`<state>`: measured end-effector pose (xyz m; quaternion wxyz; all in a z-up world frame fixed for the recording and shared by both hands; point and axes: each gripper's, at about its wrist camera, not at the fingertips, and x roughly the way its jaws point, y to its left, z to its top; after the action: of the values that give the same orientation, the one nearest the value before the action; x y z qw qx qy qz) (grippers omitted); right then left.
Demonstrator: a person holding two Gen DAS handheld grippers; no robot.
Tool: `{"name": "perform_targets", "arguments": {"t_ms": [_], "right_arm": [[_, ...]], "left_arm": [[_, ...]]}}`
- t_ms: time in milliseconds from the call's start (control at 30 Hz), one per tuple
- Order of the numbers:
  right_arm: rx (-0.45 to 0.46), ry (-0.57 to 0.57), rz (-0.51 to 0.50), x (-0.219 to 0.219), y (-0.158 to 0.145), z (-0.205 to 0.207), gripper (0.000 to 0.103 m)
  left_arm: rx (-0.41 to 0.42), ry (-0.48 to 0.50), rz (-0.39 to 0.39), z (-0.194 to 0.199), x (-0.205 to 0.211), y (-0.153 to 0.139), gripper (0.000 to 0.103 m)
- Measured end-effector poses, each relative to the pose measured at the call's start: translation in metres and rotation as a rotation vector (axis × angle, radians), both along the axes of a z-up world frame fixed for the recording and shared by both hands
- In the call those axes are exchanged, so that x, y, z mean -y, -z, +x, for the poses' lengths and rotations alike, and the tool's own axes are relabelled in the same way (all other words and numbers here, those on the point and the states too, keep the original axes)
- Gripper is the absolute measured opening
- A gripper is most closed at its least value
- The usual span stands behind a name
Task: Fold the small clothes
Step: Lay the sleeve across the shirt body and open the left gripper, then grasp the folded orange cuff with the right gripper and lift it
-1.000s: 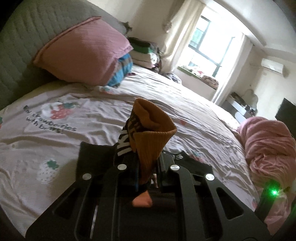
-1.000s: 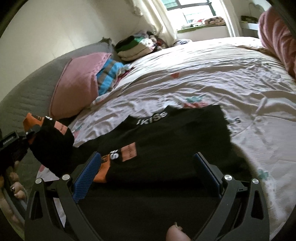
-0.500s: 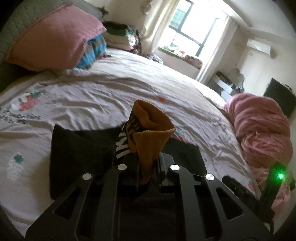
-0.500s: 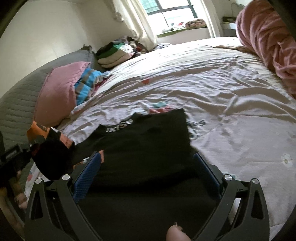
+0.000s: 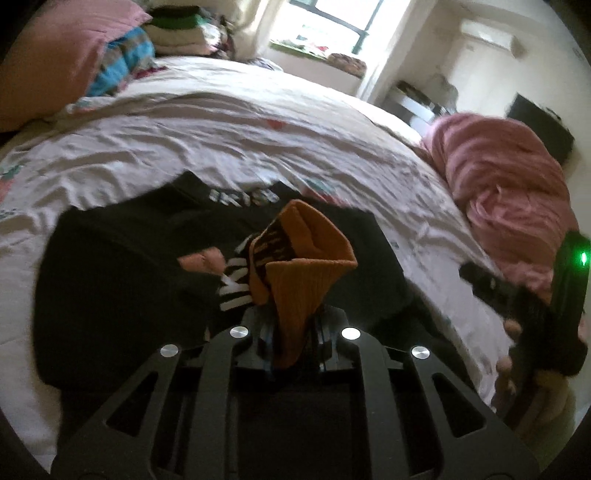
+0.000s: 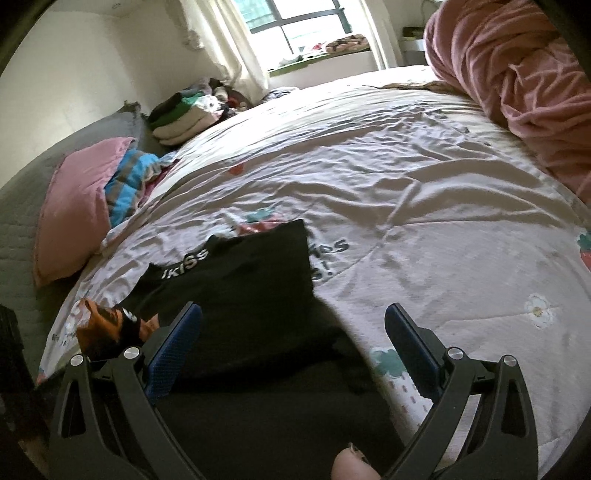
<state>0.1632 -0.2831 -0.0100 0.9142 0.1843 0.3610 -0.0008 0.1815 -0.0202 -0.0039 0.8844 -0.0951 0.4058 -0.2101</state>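
Left hand-held gripper (image 5: pixel 293 343) around orange waistband (image 5: pixel 306 266)

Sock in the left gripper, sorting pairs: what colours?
Orange ribbed sock with black-and-white lettering, clearest in the left wrist view.

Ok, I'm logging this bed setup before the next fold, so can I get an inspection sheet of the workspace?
Surface: printed bedsheet, wrinkled.
Job's things: black garment lying flat on the sheet; orange cuff of a black garment raised over it.
Clutter: pink pillow, folded clothes pile, pink blanket.
Grippers: left gripper shut on the orange cuff; right gripper open, over the black garment.
Cables: nothing seen.
Surroundings: window, curtains, air conditioner.
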Motion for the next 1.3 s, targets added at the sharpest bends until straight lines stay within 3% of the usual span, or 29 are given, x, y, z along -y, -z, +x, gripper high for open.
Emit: {"name": "perform_targets", "arguments": {"t_ms": [100,233,433,633,700,800,933,1000,1133,1200,1300], "right_arm": [[-0.012,0.017,-0.003,0.003,0.001,0.002,0.098],[-0.021,0.027,-0.008,0.002,0.002,0.002,0.098],[-0.063,-0.017,-0.004,-0.008,0.01,0.009,0.098],[-0.138,-0.217,0.028,-0.056,0.03,0.012,0.097],[-0.142,-0.288,0.023,-0.079,0.033,0.013,0.082],[-0.13,-0.398,0.001,-0.11,0.033,0.021,0.081],[-0.194,-0.425,-0.027,-0.128,0.05,0.037,0.078],[-0.215,-0.423,-0.054,-0.133,0.059,0.041,0.062],[-0.161,-0.482,-0.042,-0.142,0.05,0.035,0.007],[-0.108,-0.499,-0.09,-0.147,0.037,0.031,0.008],[-0.048,-0.523,-0.074,-0.148,0.015,0.031,0.007]], "left_arm": [[-0.042,0.056,-0.001,0.0,0.009,0.011,0.019],[-0.108,0.115,-0.057,0.0,0.013,0.022,0.053],[-0.073,0.092,-0.098,-0.004,-0.005,0.003,0.071],[0.002,-0.124,-0.002,-0.001,-0.057,-0.022,0.073],[0.016,-0.206,0.034,0.001,-0.076,-0.026,0.091],[0.03,-0.278,0.064,0.001,-0.095,-0.029,0.092],[0.039,-0.335,0.056,-0.001,-0.115,-0.034,0.093],[0.043,-0.354,0.05,-0.003,-0.123,-0.036,0.093],[0.05,-0.395,0.034,-0.003,-0.137,-0.038,0.093],[0.056,-0.424,0.032,-0.005,-0.144,-0.04,0.093],[0.07,-0.461,0.025,-0.009,-0.154,-0.044,0.093]]}}
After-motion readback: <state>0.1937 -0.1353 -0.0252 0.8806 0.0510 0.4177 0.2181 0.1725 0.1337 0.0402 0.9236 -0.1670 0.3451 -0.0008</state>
